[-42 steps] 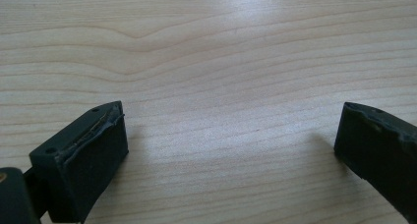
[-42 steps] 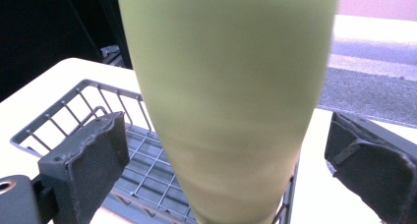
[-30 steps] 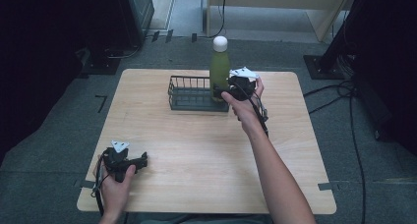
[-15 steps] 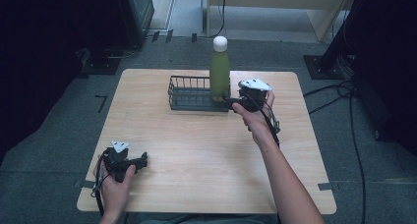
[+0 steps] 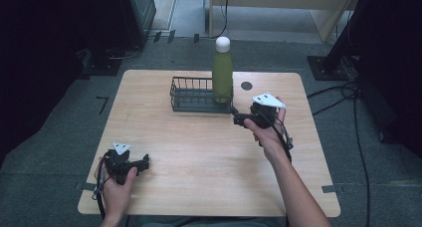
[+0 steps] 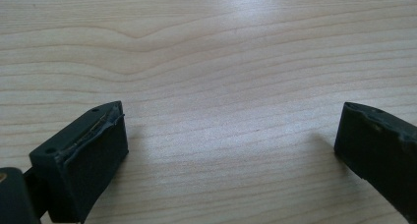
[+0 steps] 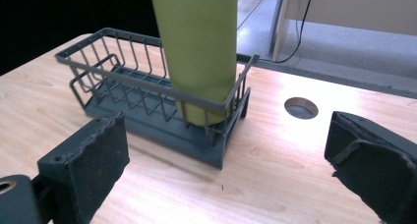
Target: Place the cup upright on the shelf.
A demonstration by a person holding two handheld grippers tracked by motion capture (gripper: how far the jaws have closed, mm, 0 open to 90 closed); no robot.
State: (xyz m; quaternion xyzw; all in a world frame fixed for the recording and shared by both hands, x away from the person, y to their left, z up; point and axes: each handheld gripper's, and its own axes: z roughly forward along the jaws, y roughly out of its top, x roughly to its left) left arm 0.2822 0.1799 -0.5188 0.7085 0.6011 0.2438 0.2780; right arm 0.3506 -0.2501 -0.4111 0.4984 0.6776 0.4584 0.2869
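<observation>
Pale wood table (image 5: pixel 199 152) on a grey carpeted floor, with dark gear around the edges and a light wooden desk at the back. My right gripper (image 5: pixel 240 120) has its jaws spread wide with nothing between them, just bare tabletop. It's sitting just off the right end of the dark wire basket (image 5: pixel 191 95), close to it but not touching. In the right gripper view the basket (image 7: pixel 147 81) is right ahead of my jaws, and the green bottle (image 7: pixel 196 47) stands upright inside it, tucked against the end nearest me. From the high view you can see the bottle (image 5: pixel 222 75) has a white cap (image 5: pixel 223 43). There's a round cable hole (image 7: pixel 301 107) in the tabletop just past the basket, off to the side. My left gripper (image 5: pixel 144 162) is way down at the near left corner, well apart from all that, jaws also spread wide over plain wood.
</observation>
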